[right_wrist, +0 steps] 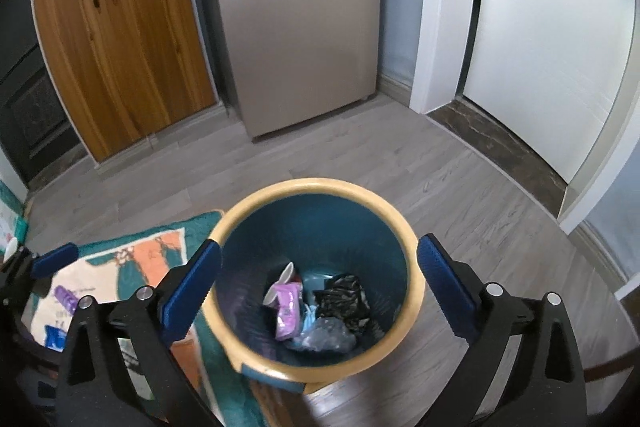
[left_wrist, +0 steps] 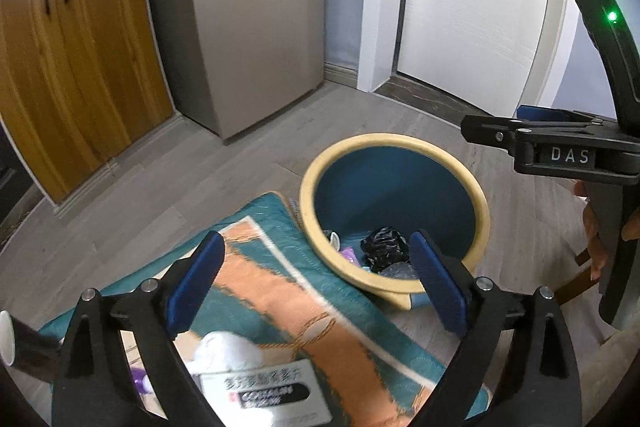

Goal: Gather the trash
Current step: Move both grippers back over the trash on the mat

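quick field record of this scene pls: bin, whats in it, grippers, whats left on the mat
bin: blue bin with yellow rim, upright on the wood floor, beside the mat
bin contents: purple wrapper, black bag, clear plastic
left hand-held gripper: open, nothing held
right hand-held gripper: open, nothing held, over the bin
mat: teal and orange, still holds a white wad and a printed packet

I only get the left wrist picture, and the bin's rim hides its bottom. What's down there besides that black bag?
Observer: The right wrist view shows a pink-purple packet lying beside the black bag at the bottom of the bin.
Operator: Is anything being carried on the right?
Observer: No. The right claw is open and empty, aimed into the bin.
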Demonstrator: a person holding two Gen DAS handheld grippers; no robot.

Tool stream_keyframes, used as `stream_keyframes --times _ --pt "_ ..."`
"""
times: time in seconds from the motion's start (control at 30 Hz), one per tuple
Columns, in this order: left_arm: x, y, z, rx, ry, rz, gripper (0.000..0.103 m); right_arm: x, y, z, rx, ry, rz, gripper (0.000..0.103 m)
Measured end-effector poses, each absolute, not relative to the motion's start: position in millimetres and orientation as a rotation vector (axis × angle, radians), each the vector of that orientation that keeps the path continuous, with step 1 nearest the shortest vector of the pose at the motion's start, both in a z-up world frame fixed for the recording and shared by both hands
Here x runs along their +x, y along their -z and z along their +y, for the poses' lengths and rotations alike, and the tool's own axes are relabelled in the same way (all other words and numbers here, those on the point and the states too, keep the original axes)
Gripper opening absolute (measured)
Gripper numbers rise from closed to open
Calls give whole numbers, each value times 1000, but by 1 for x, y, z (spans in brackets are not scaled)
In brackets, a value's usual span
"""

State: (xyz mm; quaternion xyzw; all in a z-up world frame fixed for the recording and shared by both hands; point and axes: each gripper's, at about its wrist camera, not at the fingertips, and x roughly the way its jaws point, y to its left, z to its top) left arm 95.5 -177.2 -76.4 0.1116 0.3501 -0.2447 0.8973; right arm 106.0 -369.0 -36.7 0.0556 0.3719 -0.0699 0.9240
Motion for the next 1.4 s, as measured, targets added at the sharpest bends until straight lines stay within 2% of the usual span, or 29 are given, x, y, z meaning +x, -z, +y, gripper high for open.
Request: stream_keyframes --times 0.33,0.63,0.97,1.4 --pt "40 33 -118 210 422 659 95 61 11 -333 110 91 717 98" --pt "-9 26 -52 140 303 673 97 27 11 -285 155 -20 755 98" --pt "-24 57 16 207 123 766 97 22 58 -202 36 -117 882 98" --pt "-28 59 76 117 24 766 97 29 104 -123 -46 -184 936 98"
